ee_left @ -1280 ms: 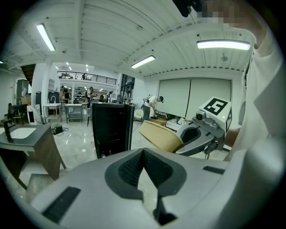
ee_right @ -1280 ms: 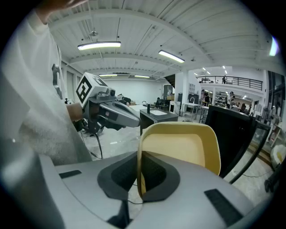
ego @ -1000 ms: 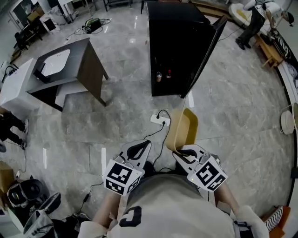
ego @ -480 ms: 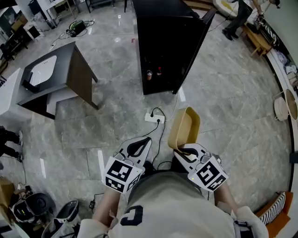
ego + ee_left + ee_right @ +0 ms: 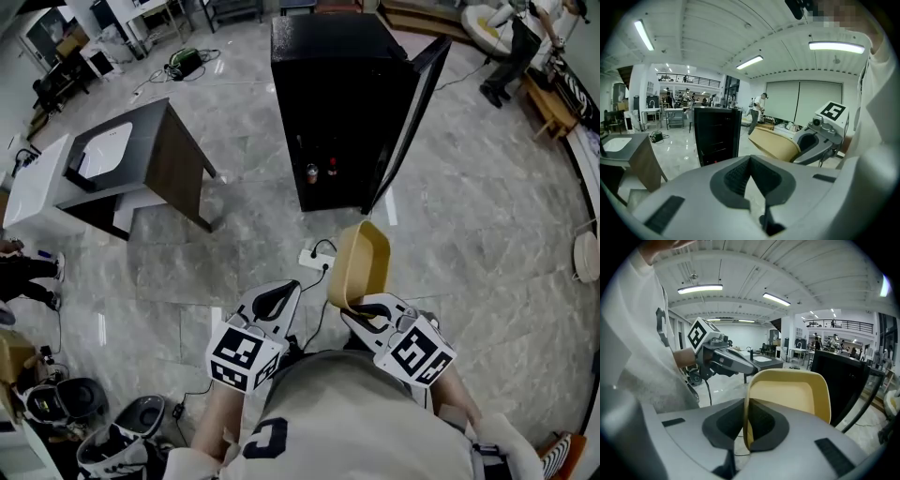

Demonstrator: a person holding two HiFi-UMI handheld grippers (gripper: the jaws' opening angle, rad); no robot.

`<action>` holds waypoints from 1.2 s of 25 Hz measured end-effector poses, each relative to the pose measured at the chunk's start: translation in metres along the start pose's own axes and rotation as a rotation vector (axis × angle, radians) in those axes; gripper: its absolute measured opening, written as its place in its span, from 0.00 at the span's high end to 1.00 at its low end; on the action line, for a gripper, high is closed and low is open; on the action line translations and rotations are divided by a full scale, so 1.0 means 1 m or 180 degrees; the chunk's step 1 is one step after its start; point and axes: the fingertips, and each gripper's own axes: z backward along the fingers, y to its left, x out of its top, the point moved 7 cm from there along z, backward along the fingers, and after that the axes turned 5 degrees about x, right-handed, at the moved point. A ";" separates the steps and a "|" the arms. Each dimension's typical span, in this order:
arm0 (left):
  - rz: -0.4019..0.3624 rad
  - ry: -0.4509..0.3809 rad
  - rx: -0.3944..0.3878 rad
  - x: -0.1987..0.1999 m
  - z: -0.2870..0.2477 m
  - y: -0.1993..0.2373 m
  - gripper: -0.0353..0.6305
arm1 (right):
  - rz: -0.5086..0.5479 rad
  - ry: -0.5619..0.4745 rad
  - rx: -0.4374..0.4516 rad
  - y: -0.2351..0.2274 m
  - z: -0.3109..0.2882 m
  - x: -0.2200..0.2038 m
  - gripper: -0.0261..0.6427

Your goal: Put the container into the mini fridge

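The black mini fridge [image 5: 342, 103] stands on the floor ahead, its door [image 5: 414, 112] swung open to the right. My right gripper [image 5: 362, 314] is shut on the rim of a tan container [image 5: 361, 262], which is held on edge and sticks out toward the fridge. In the right gripper view the jaws clamp the container's [image 5: 790, 394] left rim, with the fridge [image 5: 839, 380] beyond at the right. My left gripper [image 5: 278, 302] hangs beside it, shut with nothing in it. The left gripper view shows the container [image 5: 776, 143] at the right, with the fridge [image 5: 716, 133] ahead.
Two small bottles [image 5: 322, 172] stand low inside the fridge. A white power strip [image 5: 315, 255] with a black cable lies on the floor between me and the fridge. A dark table [image 5: 150, 155] stands at the left. A person [image 5: 520, 37] is at the far right.
Both grippers and the container have moved forward toward the fridge. The container's far end now covers part of the power strip in the head view.
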 end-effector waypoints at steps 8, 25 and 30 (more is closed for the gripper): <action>-0.0053 0.0039 0.0205 0.024 -0.068 -0.055 0.86 | 0.0317 0.0055 0.0177 -0.061 0.051 -0.042 0.92; -0.0255 0.0306 0.0378 0.058 -0.126 -0.099 0.86 | 0.0238 -0.0221 0.0218 -0.109 0.114 -0.083 0.92; -0.0359 0.0306 0.0240 0.062 -0.143 -0.102 0.86 | 0.0155 -0.0197 0.0057 -0.116 0.118 -0.090 0.92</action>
